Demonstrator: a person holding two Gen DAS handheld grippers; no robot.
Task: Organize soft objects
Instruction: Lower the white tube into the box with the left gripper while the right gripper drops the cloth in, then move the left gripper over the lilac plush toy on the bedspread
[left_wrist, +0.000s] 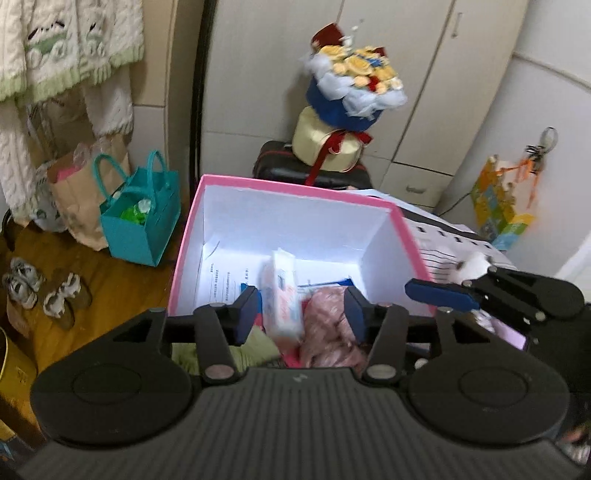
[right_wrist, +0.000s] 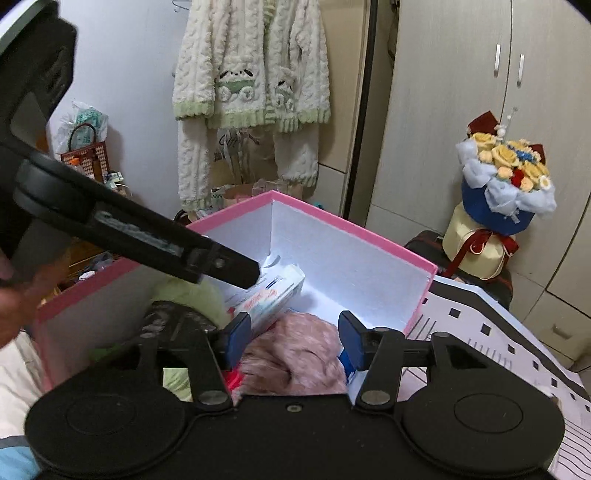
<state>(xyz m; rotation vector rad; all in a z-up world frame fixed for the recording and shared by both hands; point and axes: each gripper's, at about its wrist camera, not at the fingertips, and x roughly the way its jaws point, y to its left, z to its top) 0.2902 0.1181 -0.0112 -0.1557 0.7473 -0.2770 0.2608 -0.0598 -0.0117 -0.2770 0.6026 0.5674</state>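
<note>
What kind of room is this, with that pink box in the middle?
Most likely a bedroom at home. A fluffy cream knit set hangs on the wall, pale wardrobe doors fill the far side, and shoes sit on the wooden floor. The pink box holds soft things.

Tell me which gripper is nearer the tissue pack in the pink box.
Left, though narrowly. The left gripper hangs open right over the tissue pack; the right gripper is open over the pink fluffy cloth beside it.

Both tools, left tool (left_wrist: 301, 314) and right tool (right_wrist: 293, 341): black ribbed bodies, round pivot discs, silver screws, blue pads (right_wrist: 238, 339).
</note>
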